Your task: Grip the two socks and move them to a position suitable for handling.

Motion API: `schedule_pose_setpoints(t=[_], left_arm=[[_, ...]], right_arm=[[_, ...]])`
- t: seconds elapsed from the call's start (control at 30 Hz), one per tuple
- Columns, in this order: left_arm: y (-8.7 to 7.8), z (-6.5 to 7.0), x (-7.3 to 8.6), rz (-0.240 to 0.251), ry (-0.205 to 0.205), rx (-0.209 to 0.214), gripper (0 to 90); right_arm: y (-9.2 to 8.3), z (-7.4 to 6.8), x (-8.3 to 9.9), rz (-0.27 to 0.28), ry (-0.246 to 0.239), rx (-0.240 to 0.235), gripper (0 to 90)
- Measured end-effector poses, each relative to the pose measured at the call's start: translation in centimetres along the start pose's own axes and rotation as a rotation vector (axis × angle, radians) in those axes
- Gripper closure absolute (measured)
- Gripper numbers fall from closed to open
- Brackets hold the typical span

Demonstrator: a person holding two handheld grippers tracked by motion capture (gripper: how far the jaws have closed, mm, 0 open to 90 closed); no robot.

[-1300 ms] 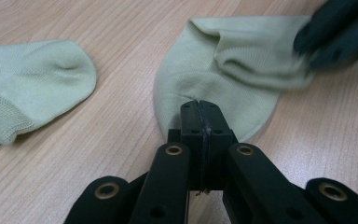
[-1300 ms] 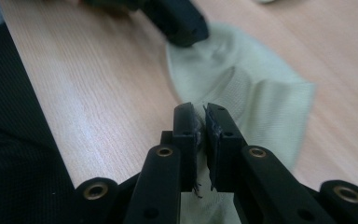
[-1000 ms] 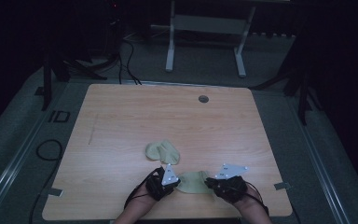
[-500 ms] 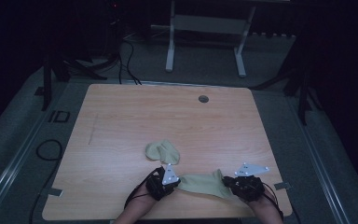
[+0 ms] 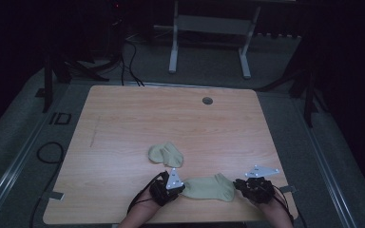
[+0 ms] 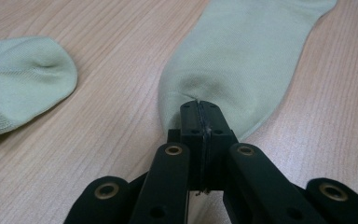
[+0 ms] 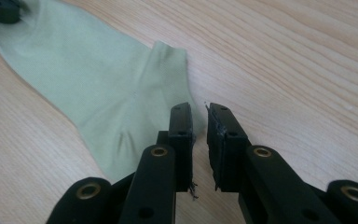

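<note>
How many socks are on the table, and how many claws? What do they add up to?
Pale green socks: 2, a flat sock between the claws and a folded sock behind it
Black claws: 2, the left claw shut on the flat sock and the right claw, its jaws just opening
Total: 4

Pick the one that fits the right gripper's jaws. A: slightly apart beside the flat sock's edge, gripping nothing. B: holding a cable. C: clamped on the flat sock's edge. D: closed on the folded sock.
A: the right gripper has a narrow gap between its jaws, beside the flat sock without pinching it.
</note>
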State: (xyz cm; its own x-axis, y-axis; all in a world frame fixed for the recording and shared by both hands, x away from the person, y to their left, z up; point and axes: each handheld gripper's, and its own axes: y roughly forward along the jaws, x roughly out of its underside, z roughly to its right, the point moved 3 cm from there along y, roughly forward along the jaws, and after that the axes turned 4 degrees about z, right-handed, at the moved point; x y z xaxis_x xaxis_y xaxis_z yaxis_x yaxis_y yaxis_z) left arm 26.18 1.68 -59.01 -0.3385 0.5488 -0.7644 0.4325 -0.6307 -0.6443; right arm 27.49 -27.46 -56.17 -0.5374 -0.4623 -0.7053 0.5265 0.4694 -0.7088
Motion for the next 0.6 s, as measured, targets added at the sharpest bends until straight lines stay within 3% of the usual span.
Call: schedule_pose_setpoints(t=[0.13, 0.23, 0.33, 0.6], left_arm=[[-0.3, 0.0, -0.1, 0.021, -0.021, 0.027, 81.1], [-1.0, -0.1, -0.2, 0.059, -0.033, 0.024, 66.2], [-1.8, -0.3, 0.0, 0.091, -0.040, 0.016, 64.9], [-3.5, -1.6, 1.4, 0.105, -0.085, -0.027, 64.8]], right_arm=[[0.0, -0.5, -0.7, 0.011, -0.015, -0.014, 76.2], [0.3, -0.8, -1.5, 0.014, -0.029, -0.025, 68.5], [0.8, -1.2, -2.5, 0.017, -0.049, -0.030, 58.4], [2.4, -2.8, -6.1, 0.038, -0.099, -0.063, 55.0]])
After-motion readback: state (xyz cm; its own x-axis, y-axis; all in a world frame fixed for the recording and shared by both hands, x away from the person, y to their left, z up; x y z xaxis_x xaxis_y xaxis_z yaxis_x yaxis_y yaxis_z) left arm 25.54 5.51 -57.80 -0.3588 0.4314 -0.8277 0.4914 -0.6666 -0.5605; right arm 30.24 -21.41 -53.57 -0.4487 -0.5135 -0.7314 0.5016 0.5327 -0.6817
